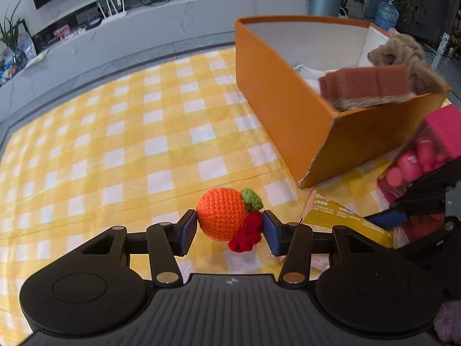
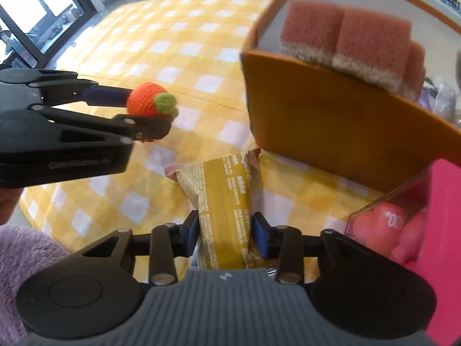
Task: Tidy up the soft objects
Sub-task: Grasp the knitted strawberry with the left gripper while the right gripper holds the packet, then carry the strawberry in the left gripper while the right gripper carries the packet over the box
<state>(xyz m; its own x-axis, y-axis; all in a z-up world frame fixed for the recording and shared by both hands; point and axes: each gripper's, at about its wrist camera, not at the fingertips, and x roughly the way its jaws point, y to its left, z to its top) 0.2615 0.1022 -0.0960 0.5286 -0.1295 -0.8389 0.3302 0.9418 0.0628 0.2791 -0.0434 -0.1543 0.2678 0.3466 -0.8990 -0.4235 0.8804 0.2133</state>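
Note:
My left gripper [image 1: 229, 227] is shut on a crocheted orange fruit [image 1: 222, 216] with a green leaf and red berries, held just above the yellow checked cloth [image 1: 115, 132]. It also shows in the right wrist view [image 2: 148, 103]. My right gripper [image 2: 225, 230] is shut on a yellow snack packet [image 2: 224, 201] lying on the cloth. The orange box [image 1: 276, 98] stands to the right and holds a brown sponge [image 1: 366, 83] and a brown plush toy [image 1: 403, 54].
A clear container with a pink lid and pink items [image 2: 426, 216] stands close at the right, next to the box [image 2: 331, 121]. A purple fluffy item [image 2: 26, 259] lies at the lower left. A low white counter [image 1: 173, 20] runs behind the cloth.

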